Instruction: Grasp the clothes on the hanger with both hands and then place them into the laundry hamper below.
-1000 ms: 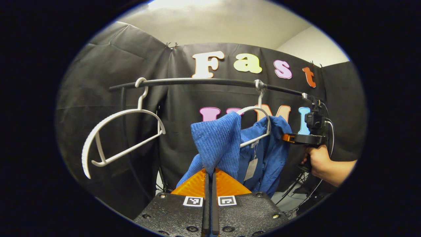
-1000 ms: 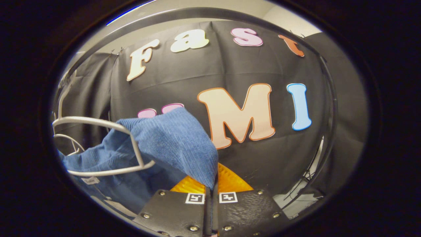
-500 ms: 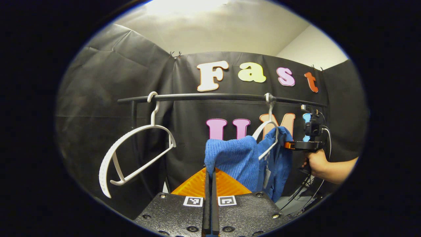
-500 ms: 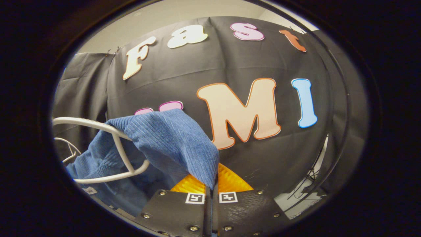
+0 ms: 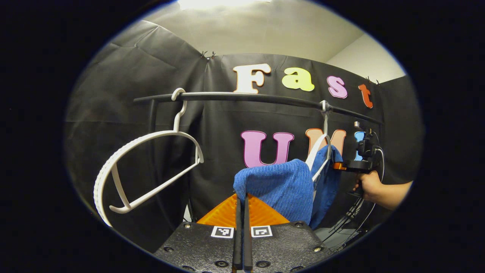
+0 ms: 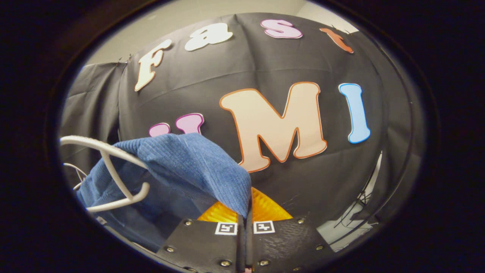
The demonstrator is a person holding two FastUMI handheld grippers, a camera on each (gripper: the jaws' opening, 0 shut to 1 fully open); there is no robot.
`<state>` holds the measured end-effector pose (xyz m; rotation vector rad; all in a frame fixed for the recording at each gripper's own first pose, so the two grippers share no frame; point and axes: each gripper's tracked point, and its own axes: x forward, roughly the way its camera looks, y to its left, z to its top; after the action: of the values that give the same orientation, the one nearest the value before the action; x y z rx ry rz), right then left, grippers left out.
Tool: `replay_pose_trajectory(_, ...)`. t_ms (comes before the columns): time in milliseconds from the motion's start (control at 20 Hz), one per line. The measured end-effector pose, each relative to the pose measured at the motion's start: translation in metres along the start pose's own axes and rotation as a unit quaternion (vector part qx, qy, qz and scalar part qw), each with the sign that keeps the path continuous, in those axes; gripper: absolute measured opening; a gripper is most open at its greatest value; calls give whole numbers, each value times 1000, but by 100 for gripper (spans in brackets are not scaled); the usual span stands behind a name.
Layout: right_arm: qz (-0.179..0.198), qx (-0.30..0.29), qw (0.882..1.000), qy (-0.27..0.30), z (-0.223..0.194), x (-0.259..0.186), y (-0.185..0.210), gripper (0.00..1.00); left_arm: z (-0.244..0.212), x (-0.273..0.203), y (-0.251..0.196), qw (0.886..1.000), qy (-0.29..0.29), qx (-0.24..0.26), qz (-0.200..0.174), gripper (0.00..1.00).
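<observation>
A blue knitted garment (image 5: 282, 187) is stretched between both grippers. My left gripper (image 5: 242, 199) is shut on one end of it, low in the left gripper view. The other end still drapes over a white hanger (image 5: 320, 153) on the black rail (image 5: 246, 98). There the right gripper (image 5: 341, 165), held by a hand (image 5: 369, 187), pinches the cloth. In the right gripper view my right gripper (image 6: 245, 216) is shut on the blue garment (image 6: 189, 163), and the white hanger (image 6: 110, 167) pokes out at the left.
An empty white hanger (image 5: 147, 167) hangs tilted from the left part of the rail. Black cloth walls close the booth behind and at both sides. Cables (image 5: 354, 216) trail down at the lower right.
The left end of the garment has come down and away from its hanger, which has turned nearly edge-on. The right gripper has sunk a little with the cloth, which is slipping off the hanger's arm.
</observation>
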<state>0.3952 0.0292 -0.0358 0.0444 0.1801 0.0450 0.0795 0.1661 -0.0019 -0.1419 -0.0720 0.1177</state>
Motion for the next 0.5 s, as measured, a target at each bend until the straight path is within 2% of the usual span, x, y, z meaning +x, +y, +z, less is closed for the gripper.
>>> replay_pose_trajectory(300, -11, -2, 1000, 16, -27, 13, 6, 1, -34, 6, -8, 1000, 23, -5, -8, 2)
replay_pose_trajectory(350, -17, -5, 1000, 20, -32, 13, 4, 6, -40, 7, -10, 1000, 26, -8, -10, 2)
replay_pose_trajectory(400, -24, -10, 999, 28, -39, 6, 4, 1, -50, 10, -12, 999, 35, -9, -9, 2)
replay_pose_trajectory(500, -21, -2, 999, 50, -63, 0, 3, 1, -77, 11, -15, 998, 66, -25, -7, 1)
